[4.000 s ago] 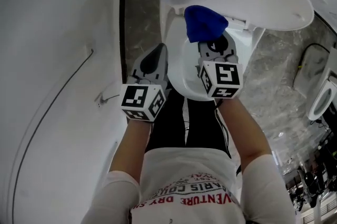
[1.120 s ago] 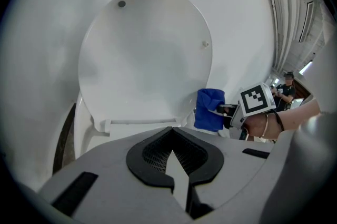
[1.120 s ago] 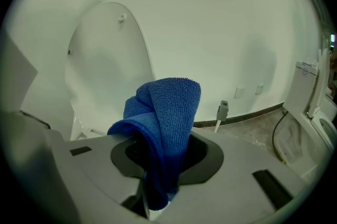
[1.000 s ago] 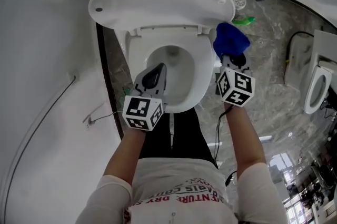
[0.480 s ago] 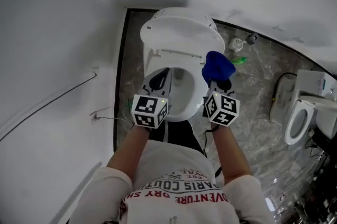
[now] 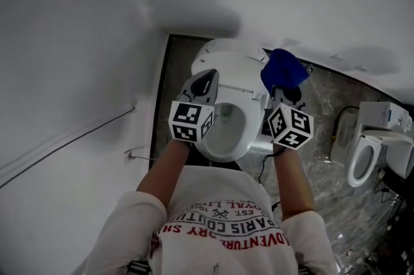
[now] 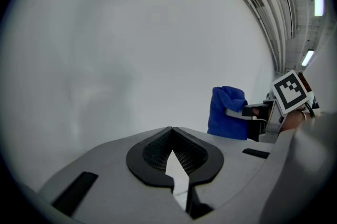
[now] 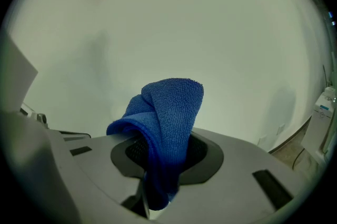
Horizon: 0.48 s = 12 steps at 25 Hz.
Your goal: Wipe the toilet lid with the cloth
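Grips blue cloth (image 8: 171, 112) in right gripper (image 6: 285, 94), wad bulging past the jaws; holds left gripper (image 6: 202, 82) pinched shut on nothing. Hovers clear of toilet lid (image 6: 226, 50), below the jaws — probably between strokes. Calls next for pressing cloth onto lid.

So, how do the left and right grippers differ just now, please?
The left gripper is shut on nothing; the right gripper is shut on the blue cloth. Seen from the head, the left gripper overlaps the toilet at its left rim, the right gripper at its right edge. Both face the white wall.
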Motion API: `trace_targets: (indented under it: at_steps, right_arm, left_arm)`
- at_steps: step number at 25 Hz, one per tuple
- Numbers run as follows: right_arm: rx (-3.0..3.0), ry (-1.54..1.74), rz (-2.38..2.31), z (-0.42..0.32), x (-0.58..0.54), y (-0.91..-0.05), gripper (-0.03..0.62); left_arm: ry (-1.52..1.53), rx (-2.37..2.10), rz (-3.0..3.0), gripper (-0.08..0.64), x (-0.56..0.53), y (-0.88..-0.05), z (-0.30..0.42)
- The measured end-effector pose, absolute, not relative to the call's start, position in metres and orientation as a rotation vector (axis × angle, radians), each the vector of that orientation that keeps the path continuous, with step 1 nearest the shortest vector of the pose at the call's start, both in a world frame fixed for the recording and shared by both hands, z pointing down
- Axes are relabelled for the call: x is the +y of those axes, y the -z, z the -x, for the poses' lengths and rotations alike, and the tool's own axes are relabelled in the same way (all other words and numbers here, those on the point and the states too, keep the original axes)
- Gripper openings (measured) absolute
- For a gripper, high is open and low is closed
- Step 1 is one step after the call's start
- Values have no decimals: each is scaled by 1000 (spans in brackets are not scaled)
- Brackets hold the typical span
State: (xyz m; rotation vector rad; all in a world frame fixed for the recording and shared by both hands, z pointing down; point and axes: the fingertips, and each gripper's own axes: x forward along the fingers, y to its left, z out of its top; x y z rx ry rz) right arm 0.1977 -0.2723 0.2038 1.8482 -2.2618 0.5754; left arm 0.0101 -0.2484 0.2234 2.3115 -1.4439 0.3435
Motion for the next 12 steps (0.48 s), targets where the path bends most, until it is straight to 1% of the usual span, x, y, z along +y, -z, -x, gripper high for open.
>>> trace_targets:
  at_steps: [5,9,12]
  right_arm:
    - [-2215,-603,-1867,-179,-313,-194,98]
    - [-2241,-543,-1850,-155,-345,-187,98]
    - [-2254,-515,-1846,-139,-362,-193,98]
  left_arm:
    - [-363,-1406,-2339,6,-301,-212,9]
    - [-457,-1330,-2353,6,-339,-223,11]
    - [-452,-1290,-2351,6,-354,-232,10]
